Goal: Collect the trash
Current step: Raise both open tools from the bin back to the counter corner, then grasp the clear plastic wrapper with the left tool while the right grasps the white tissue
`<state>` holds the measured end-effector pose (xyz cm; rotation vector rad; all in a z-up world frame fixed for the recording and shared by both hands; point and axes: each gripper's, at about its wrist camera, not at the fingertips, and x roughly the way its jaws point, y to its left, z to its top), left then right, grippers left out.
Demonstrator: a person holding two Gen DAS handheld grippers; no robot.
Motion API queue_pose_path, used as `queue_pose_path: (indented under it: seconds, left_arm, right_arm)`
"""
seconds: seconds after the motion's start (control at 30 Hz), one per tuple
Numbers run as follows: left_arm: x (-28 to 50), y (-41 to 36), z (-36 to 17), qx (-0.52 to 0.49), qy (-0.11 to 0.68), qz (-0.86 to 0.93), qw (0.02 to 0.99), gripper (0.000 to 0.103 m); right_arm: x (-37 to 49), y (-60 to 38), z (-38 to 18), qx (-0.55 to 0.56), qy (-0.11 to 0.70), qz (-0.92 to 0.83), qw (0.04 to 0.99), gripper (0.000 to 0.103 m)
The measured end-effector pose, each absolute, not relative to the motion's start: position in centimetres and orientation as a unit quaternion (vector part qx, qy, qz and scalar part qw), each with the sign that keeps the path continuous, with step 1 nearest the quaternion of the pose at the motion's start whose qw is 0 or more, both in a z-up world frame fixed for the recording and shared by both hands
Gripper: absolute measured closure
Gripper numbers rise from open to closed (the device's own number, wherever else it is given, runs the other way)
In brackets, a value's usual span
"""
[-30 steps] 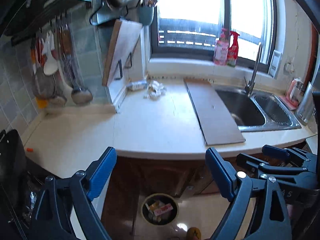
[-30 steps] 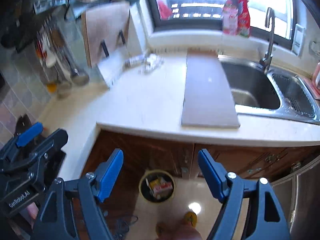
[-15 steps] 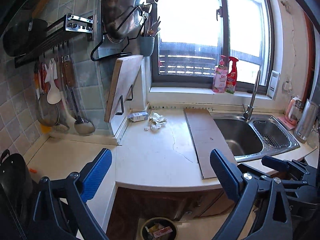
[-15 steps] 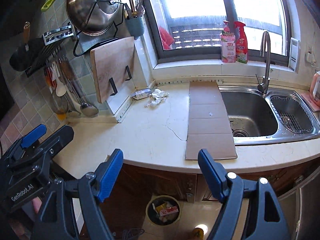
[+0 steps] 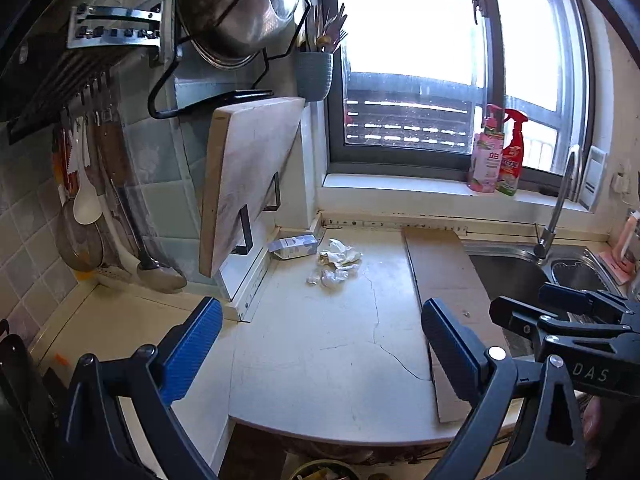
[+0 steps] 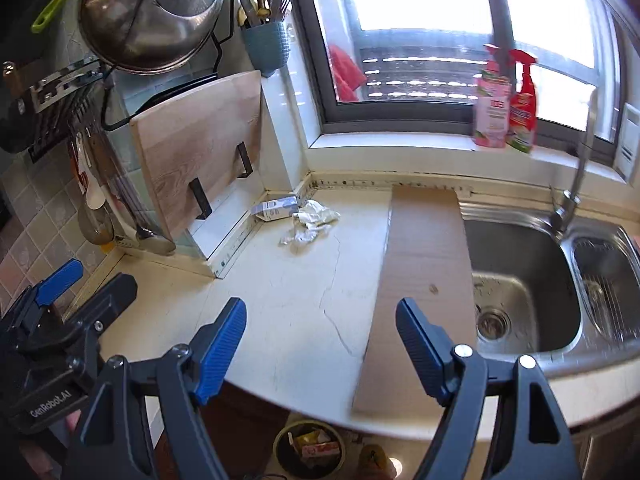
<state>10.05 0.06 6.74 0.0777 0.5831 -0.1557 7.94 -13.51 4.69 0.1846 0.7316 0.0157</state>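
Trash [image 5: 335, 264] at the far corner of the surface [image 5: 320, 344].
Left claw [image 5: 320, 344] and right claw [image 6: 320, 344] both gape empty; the left has just been opening.

Black-framed left gripper [image 5: 320, 352], ribbed blue pads [image 5: 192, 350], silver screws

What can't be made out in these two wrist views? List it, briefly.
- Small carton: print too small to read in either view.
- Crumpled paper: what the wads are stays unclear; too small.
- Trash bin: left view cuts it at the bottom edge; in the right view the tongs frame crosses it.
- Spray bottles: motion-blurred in the right view, labels unreadable.
- Outside the window: washed out by glare.
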Motion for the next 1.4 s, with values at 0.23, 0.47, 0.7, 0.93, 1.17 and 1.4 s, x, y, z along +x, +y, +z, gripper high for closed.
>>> queue_pose_path:
  seconds: [0.23,0.47,0.7,0.93,1.17,1.4]
  left_arm:
    - [21.1,-3.7,2.7,0.065,0.336,-0.038,0.939,0.004]
    - [31.1,-6.0,-4.7,0.067,0.404,-0.039,0.911,0.004]
    - [39.2,-4.9,-11.0,0.002,0.464,-0.051,0.885,0.004]
    - [43.8,-3.8,-15.0,-0.035,0.502,-0.039,0.863,0.004]
    - [46.4,-4.3,-17.9,-0.050,0.513,-0.031,0.856,0.009]
    - [46.9,-5.2,-19.8,-0.035,0.533,-0.030,0.845,0.060]
  right_arm:
    - [20.2,-17.5,2.8,0.104,0.403,0.060,0.907,0.025]
    - [32.5,-21.3,-3.7,0.131,0.458,0.091,0.874,0.025]
    - [41.5,-21.2,-11.3,0.196,0.509,0.120,0.830,0.025]
    - [46.2,-20.2,-14.5,0.231,0.494,0.114,0.830,0.025]
    - [48.9,-17.3,-16.4,0.174,0.508,0.118,0.835,0.025]
    - [49.1,-14.7,-17.2,0.101,0.516,0.144,0.838,0.058]
